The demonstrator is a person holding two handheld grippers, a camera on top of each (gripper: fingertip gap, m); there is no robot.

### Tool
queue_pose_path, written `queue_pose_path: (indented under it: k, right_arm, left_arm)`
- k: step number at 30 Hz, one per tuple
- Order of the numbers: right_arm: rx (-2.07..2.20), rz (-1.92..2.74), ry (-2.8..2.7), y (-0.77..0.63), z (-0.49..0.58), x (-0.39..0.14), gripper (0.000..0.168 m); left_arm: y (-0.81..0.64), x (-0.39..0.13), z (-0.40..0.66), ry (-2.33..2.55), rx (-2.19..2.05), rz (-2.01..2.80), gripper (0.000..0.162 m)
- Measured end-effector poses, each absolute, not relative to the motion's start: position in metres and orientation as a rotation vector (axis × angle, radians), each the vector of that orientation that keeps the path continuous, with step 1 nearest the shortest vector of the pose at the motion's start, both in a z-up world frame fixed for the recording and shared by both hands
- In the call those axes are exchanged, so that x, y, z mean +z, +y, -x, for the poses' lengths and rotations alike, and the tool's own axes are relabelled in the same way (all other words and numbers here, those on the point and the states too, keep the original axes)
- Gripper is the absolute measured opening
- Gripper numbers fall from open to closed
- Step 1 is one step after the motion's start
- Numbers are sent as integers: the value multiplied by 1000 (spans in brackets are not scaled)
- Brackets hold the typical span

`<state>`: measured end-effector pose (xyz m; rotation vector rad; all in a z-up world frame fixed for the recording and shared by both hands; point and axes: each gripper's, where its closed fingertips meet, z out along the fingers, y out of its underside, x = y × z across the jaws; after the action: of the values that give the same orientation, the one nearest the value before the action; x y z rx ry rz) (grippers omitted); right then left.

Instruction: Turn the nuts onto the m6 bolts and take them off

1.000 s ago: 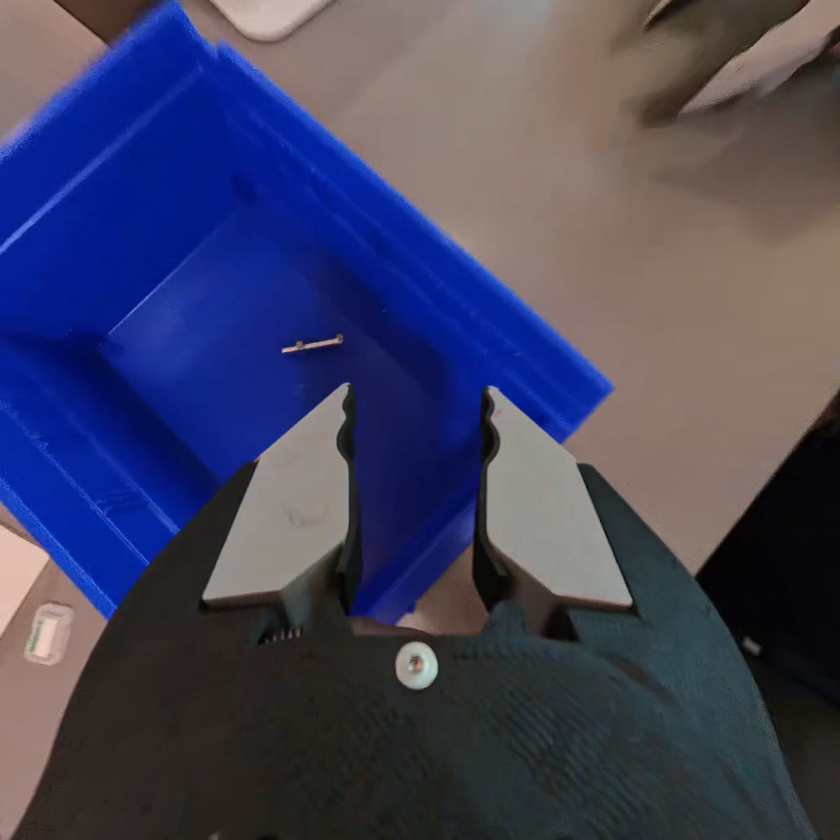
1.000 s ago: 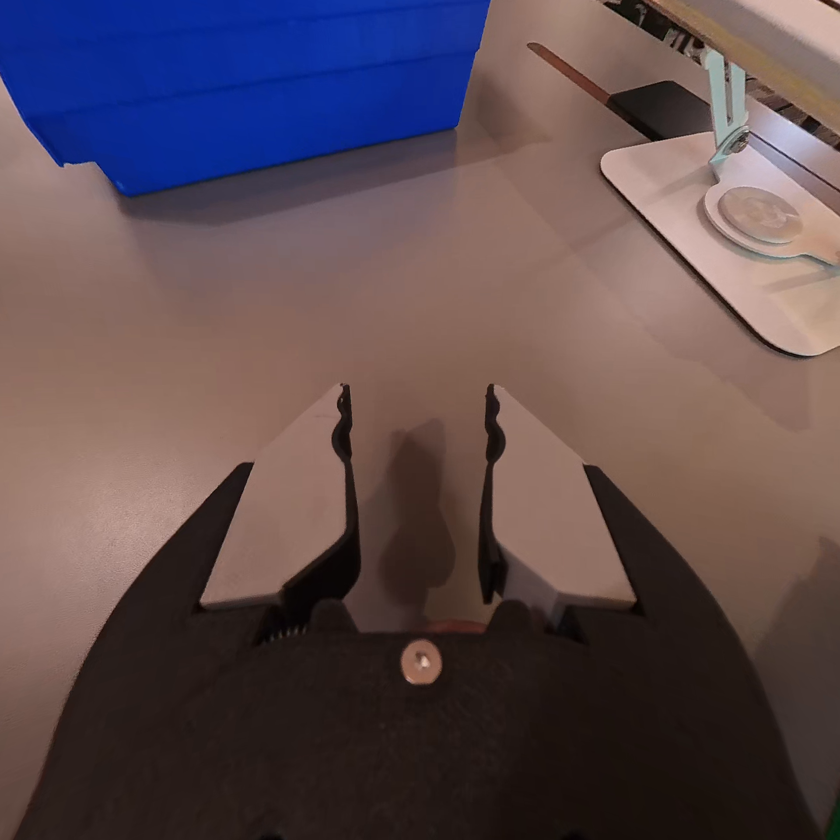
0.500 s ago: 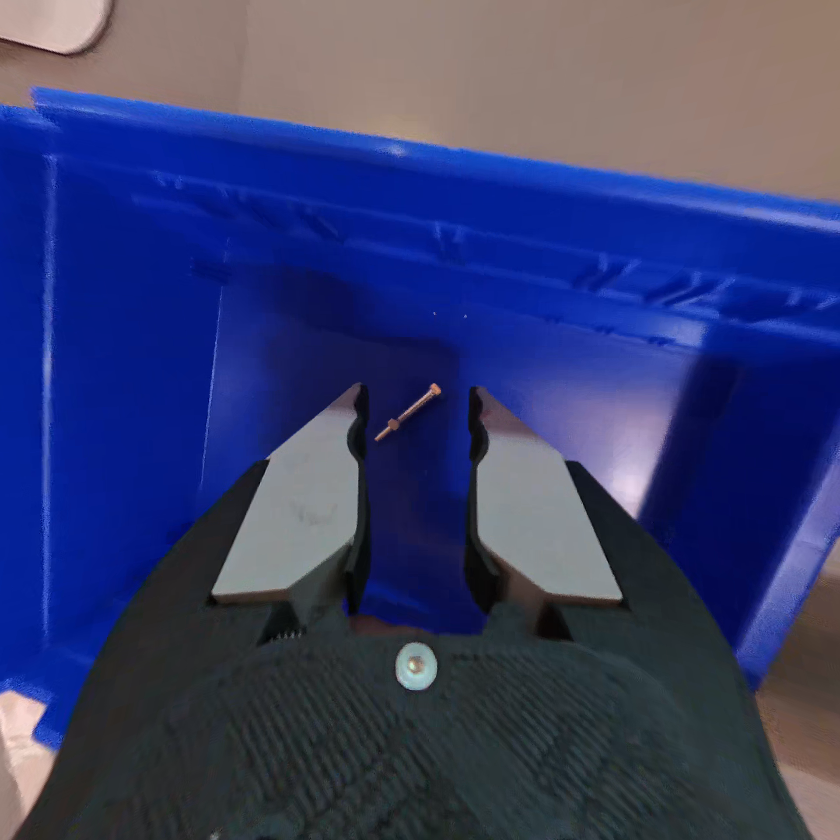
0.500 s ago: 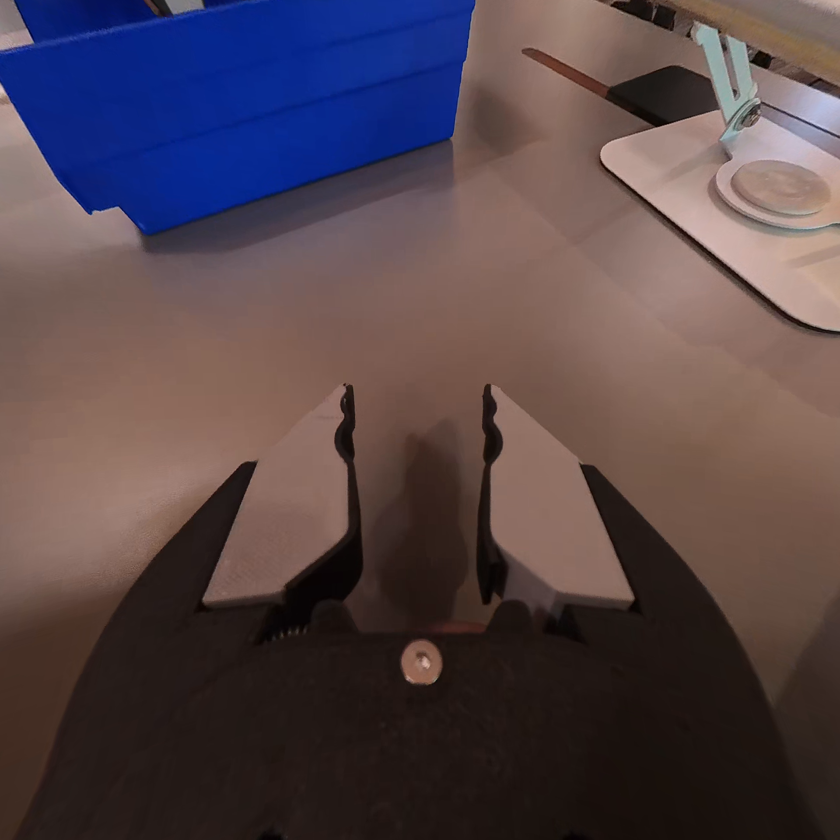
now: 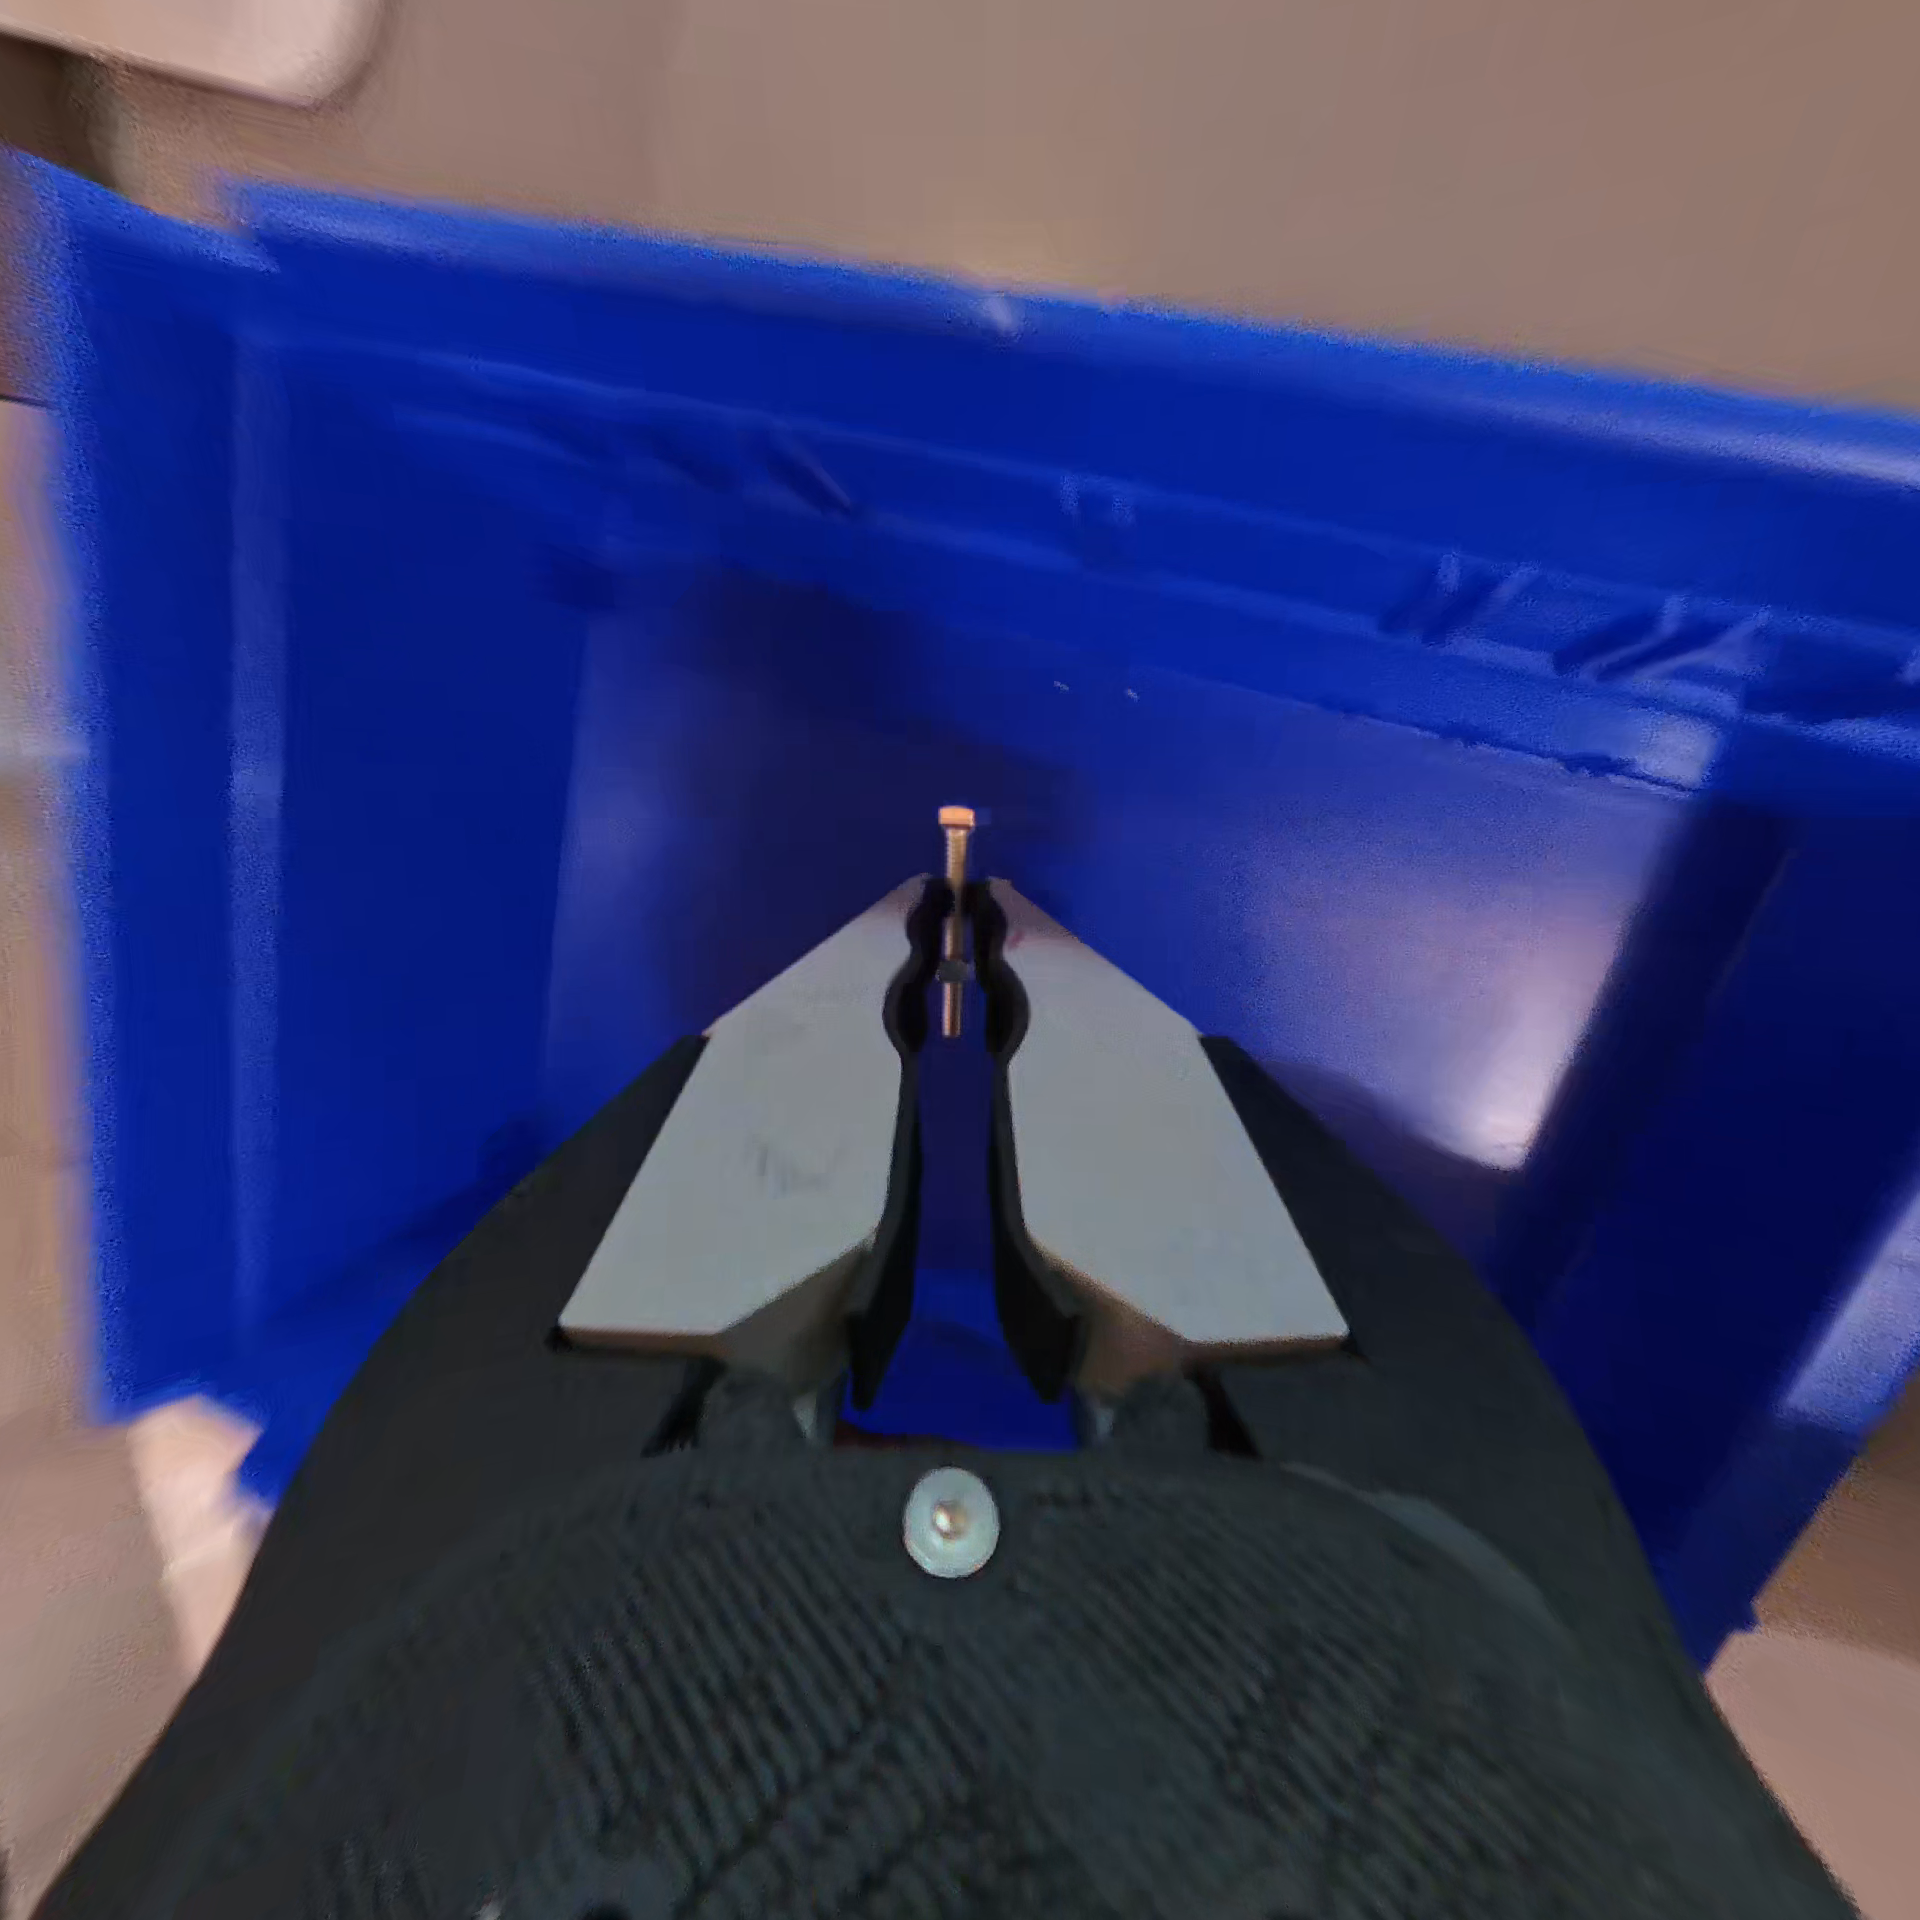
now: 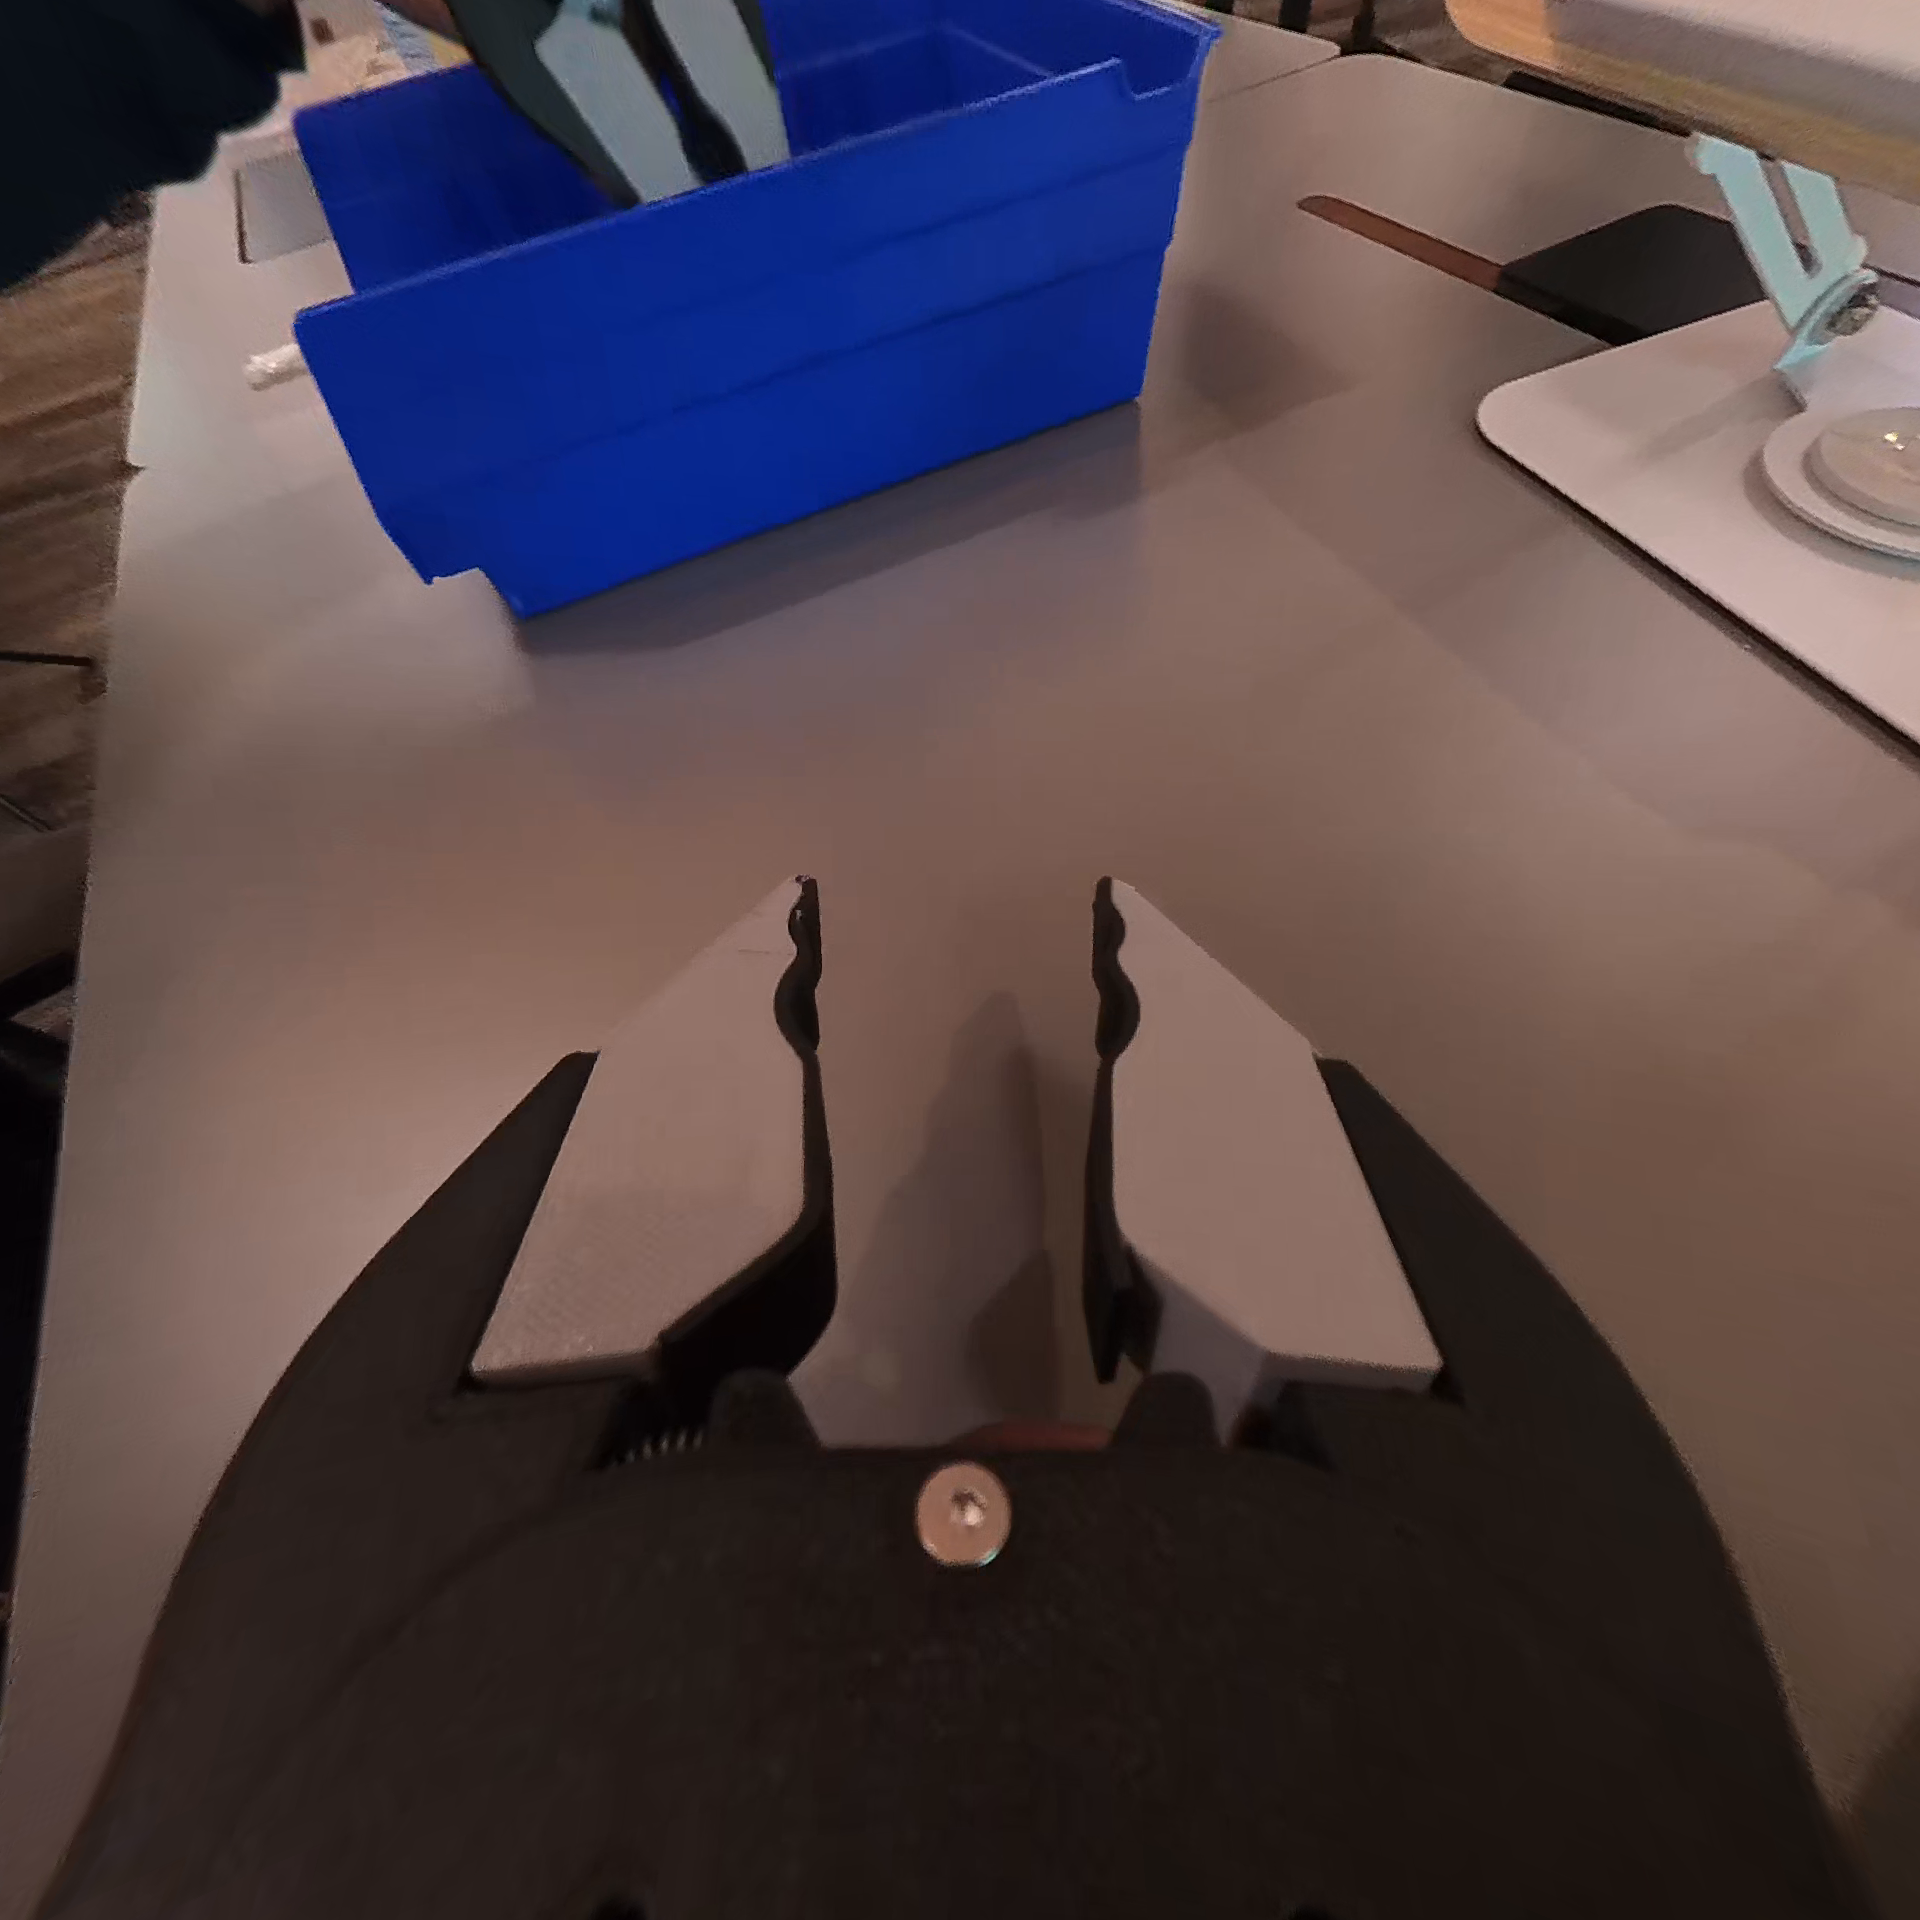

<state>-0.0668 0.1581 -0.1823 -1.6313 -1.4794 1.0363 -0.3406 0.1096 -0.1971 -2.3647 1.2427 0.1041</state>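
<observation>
Left tool [image 5: 954, 894] inside blue bin [image 5: 1351, 499] clamps bolt [image 5: 953, 914] shank, nut [image 5: 952, 972] already threaded on; right tool [image 6: 958, 894] spread, empty over worktop [image 6: 1247, 779]; judged: nut removal not begun.

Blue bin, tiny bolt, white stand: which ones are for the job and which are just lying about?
For the job:
bolt with its nut
bin
left gripper, shut on the bolt
right gripper, open, empty

Just lying about:
white stand
black pad
table
</observation>
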Motion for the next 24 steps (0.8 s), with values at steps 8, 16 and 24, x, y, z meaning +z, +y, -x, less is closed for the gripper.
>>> queue_pose_path:
  k: [8, 16, 24]
  right_arm:
    - [1460, 1475, -1522, 112, 65, -141, 50]
    - [1859, 1203, -1648, 65, 37, -104, 44]
    - [1505, 1299, -1657, 98, 46, -128, 47]
  left_arm:
    - [96, -12, 175, 1054, 117, 1625, 4]
    - [74, -70, 29, 1314, 331, 1313, 4]
    - [123, -82, 37, 1090, 353, 1240, 4]
